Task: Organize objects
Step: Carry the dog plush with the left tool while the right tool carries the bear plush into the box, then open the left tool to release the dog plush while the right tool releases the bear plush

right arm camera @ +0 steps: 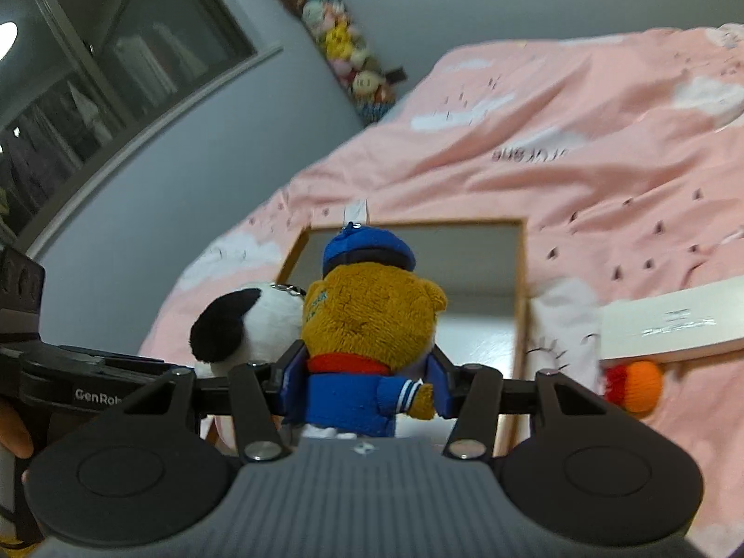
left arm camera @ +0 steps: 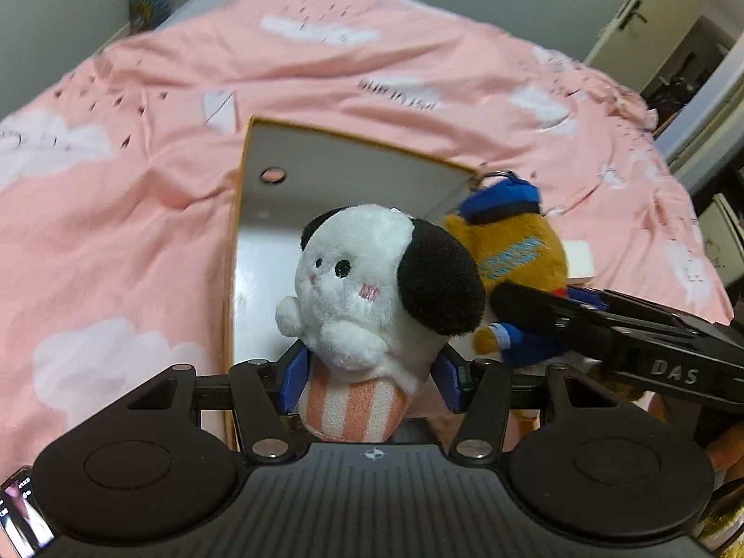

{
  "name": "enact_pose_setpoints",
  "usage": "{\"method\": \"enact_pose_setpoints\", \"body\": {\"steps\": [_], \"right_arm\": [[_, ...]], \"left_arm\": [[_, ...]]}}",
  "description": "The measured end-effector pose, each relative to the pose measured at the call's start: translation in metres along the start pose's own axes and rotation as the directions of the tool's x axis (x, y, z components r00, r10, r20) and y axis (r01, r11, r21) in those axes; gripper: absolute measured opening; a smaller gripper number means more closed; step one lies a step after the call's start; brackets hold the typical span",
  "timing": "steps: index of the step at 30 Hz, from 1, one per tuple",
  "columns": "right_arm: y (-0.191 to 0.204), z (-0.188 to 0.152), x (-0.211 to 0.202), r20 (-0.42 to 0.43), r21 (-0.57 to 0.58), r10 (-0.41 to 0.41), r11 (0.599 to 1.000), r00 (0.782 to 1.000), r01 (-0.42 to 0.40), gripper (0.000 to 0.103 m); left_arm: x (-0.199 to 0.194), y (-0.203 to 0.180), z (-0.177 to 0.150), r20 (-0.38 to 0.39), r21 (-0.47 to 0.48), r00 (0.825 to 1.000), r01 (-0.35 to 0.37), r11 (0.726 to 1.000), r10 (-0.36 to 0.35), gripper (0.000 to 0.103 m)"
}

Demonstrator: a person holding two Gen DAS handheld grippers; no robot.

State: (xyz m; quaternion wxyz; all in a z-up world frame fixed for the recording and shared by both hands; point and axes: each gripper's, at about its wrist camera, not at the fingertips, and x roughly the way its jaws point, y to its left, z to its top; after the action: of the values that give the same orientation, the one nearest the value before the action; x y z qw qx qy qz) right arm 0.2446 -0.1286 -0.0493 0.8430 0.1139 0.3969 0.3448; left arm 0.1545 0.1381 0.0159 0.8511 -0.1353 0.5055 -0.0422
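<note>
While both toys hung over the open box (left arm camera: 260, 232), the left gripper (left arm camera: 369, 379) clenched the panda plush (left arm camera: 372, 279) and the right gripper (right arm camera: 365, 388) clenched the bear plush (right arm camera: 367, 325), touching side by side; pink bedding (left arm camera: 139, 162) lay around the box's rim.

Plush colours over a pink quilt
White-and-black plush dog (left arm camera: 372, 279), peach-striped base; brown bear (right arm camera: 367, 321), blue cap and jacket; cloud-printed pink quilt (left arm camera: 139, 186).

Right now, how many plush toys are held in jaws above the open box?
2: the black-and-white plush in the left gripper, the brown bear plush in the right gripper. More hang by the wall.
</note>
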Motion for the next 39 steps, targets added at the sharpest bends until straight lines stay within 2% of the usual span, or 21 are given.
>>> {"method": "enact_pose_setpoints", "body": {"steps": [6,12,15,19,30,34,37,39], "right_arm": [[-0.008,0.003,0.05,-0.099,-0.001,-0.049,0.999,0.994,0.05,0.054],[-0.011,-0.001,0.077,-0.18,-0.031,-0.068,0.997,0.981,0.064,0.055],[-0.008,0.0,0.083,-0.179,-0.068,-0.094,0.994,0.979,0.083,0.055],[-0.008,0.003,0.09,-0.198,-0.067,-0.087,0.995,0.976,0.075,0.055],[-0.003,0.002,0.101,-0.223,-0.112,-0.11,0.99,0.969,0.086,0.053],[0.0,0.0,0.104,-0.237,-0.132,-0.119,0.987,0.964,0.089,0.052],[0.003,0.0,0.107,-0.258,-0.151,-0.121,0.985,0.958,0.084,0.053],[0.006,-0.001,0.11,-0.274,-0.167,-0.13,0.982,0.953,0.086,0.053]], "left_arm": [[0.023,0.008,0.005,-0.043,0.008,0.998,-0.054,0.998,0.055,0.064],[0.036,0.015,0.008,-0.089,0.011,0.991,-0.096,0.995,0.096,0.065],[0.035,0.015,0.01,-0.096,0.001,0.991,-0.096,0.995,0.095,0.066],[0.033,0.021,0.011,-0.101,-0.025,0.992,-0.084,0.996,0.081,0.067],[0.027,0.023,0.004,-0.079,-0.001,0.996,-0.049,0.999,0.049,0.073],[0.022,0.014,0.0,-0.054,0.085,0.996,-0.063,0.994,0.068,0.076],[0.02,0.001,-0.004,-0.014,0.207,0.988,-0.146,0.968,0.152,0.078],[0.02,-0.005,-0.007,-0.004,0.268,0.983,-0.174,0.947,0.181,0.073]]}}
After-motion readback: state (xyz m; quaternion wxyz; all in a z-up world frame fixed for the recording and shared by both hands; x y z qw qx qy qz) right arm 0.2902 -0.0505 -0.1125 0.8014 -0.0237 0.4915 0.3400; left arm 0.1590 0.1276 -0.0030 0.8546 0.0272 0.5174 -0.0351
